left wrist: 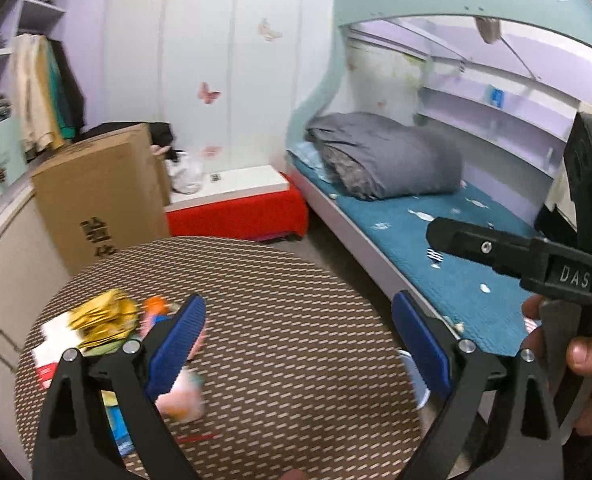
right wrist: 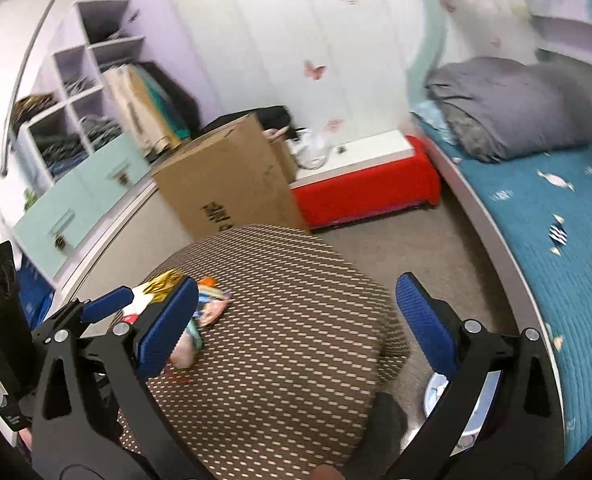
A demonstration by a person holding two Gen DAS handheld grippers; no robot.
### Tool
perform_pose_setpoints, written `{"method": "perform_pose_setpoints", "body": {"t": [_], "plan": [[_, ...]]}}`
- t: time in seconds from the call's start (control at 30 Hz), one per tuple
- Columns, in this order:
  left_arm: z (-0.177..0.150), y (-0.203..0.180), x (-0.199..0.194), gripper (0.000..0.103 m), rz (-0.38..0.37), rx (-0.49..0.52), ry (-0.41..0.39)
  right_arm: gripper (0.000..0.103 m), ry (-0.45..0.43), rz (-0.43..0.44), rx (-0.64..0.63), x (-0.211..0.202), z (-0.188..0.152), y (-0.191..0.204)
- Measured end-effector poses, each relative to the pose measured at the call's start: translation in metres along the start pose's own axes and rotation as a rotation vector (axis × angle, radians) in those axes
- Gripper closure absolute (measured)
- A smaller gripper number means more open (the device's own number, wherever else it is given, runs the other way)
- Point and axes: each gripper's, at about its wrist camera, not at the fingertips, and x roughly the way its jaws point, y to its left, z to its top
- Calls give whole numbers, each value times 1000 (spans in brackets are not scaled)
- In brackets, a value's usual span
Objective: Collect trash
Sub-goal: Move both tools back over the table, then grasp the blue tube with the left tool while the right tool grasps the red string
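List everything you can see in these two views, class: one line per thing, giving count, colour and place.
Round table: one, brown woven pattern, centre.
Trash pile: several wrappers, gold, orange, pink, white; table's left side.
Cardboard box: one, brown, behind the table.
Red bench: one, white top, against the wall.
Bed: one, teal cover, right.
Grey duvet: one, folded, on the bed.
Shelving: lilac and mint, left wall.
Butterfly stickers: several, pink, on the wall.
Left gripper: open, blue pads.
Right gripper: open, blue pads.
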Motion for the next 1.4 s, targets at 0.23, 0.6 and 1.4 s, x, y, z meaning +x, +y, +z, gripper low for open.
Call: {"method": "perform_pose_setpoints", "body": {"t": [0.23,0.6,1.4], "plan": [[-32,60,-28,11,72,-31,-7,6,61,58,-94,33,-6,50],[-117,138,-14,24,156,-11,194,6,230,141,-224,83,-36,105],[-173,178,-26,91,104,-179,293,49,507,410,-308,171,-128,194]]}}
